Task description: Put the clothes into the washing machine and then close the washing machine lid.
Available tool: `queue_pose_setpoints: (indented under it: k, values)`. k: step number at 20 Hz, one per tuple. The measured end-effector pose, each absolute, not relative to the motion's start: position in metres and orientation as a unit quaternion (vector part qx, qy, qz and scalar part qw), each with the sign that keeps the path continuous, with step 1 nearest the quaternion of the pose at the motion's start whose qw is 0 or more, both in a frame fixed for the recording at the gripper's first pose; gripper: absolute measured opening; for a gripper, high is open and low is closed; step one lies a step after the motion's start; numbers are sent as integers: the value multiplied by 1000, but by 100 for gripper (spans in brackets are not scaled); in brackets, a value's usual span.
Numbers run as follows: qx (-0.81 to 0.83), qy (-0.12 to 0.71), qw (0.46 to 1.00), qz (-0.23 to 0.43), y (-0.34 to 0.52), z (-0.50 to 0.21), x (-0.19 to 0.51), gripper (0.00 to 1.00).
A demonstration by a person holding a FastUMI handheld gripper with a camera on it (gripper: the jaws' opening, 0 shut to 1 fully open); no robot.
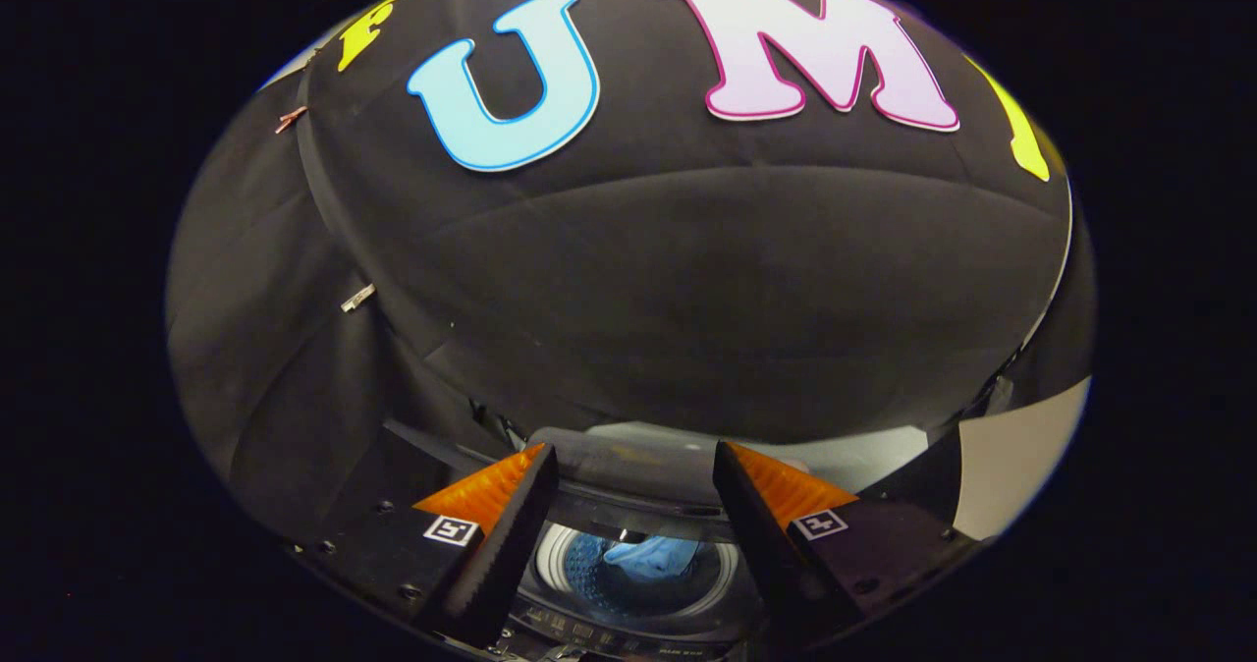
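While blue clothes [650, 556] are lying inside washing machine [628, 583] drum, gripper [636, 505] is hovering above, fingers spread wide, holding nothing. Raised lid [628, 466] is standing just beyond (closing step likely next): pushing top edge down gently advisable.

Wall [687, 279] is seen as matt black cloth, creased, with small metal-looking clips [357, 298] pinned on it. Washer [628, 618] top appears as smooth dark plastic with a slight gloss; its raised lid [628, 466] looks like tinted, semi-clear glossy plastic. The drum [589, 569] is seen as perforated shiny metal under a pale smooth plastic ring. The blue garment [653, 556] inside reads as soft, matt cloth. The fingers [501, 534] of the spread gripper [633, 544] are noted with ribbed, matt inner faces.
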State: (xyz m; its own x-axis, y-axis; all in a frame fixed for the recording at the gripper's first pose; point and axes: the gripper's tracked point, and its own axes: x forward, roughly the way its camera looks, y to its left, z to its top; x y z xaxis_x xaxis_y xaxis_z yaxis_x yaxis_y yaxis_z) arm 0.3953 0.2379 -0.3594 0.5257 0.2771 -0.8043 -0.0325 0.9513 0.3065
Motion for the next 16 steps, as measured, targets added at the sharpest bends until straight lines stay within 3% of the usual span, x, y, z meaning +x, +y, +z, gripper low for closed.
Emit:
queue_pose_setpoints:
  k: [16]
  values:
    - [128,606,776,120,253,-391,318,100]
